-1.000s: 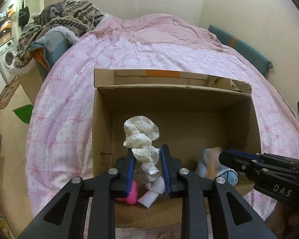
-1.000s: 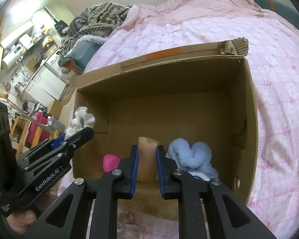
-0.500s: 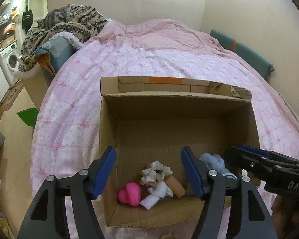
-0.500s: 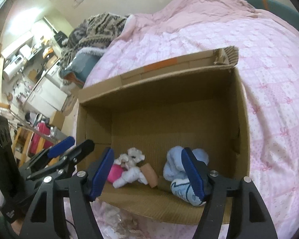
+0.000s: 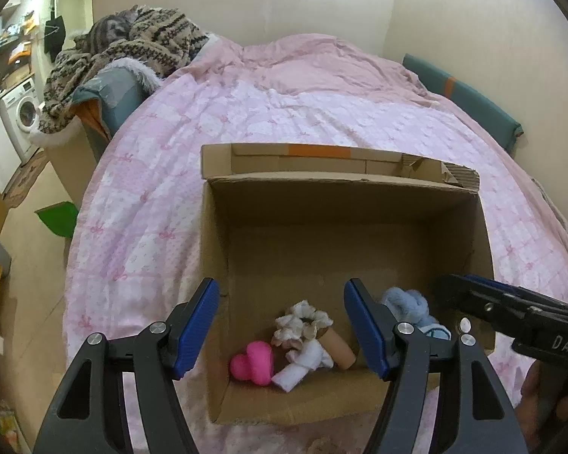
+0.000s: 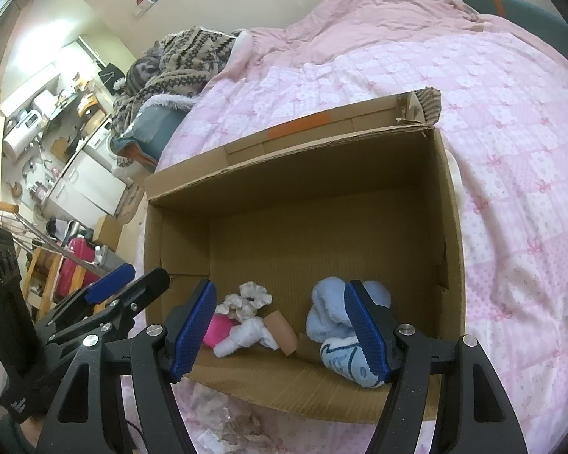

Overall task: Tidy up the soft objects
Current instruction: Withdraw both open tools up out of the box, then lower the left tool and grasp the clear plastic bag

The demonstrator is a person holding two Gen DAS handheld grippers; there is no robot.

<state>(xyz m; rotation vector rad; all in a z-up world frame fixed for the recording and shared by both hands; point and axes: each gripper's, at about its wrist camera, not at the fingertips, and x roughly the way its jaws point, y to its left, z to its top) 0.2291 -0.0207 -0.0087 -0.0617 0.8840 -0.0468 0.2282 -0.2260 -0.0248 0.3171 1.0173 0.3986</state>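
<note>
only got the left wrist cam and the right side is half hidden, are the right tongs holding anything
Observer: No, the right tongs are open with nothing pinched between them.
Operator: is the blue sock fully down in the box
Observer: Yes, the blue sock lies on the floor of the box, near its right wall.
Operator: anything outside the box near me
Observer: Some crumpled clear scraps lie on the bedspread just in front of the box.

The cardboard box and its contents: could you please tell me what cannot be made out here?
- Blue plush item: partly behind a finger of the right tongs in the right wrist view.
- Cardboard box: its near corner is behind the left tongs, left wrist view.
- Litter before the box: cut by the bottom edge, too blurred to identify.
</note>
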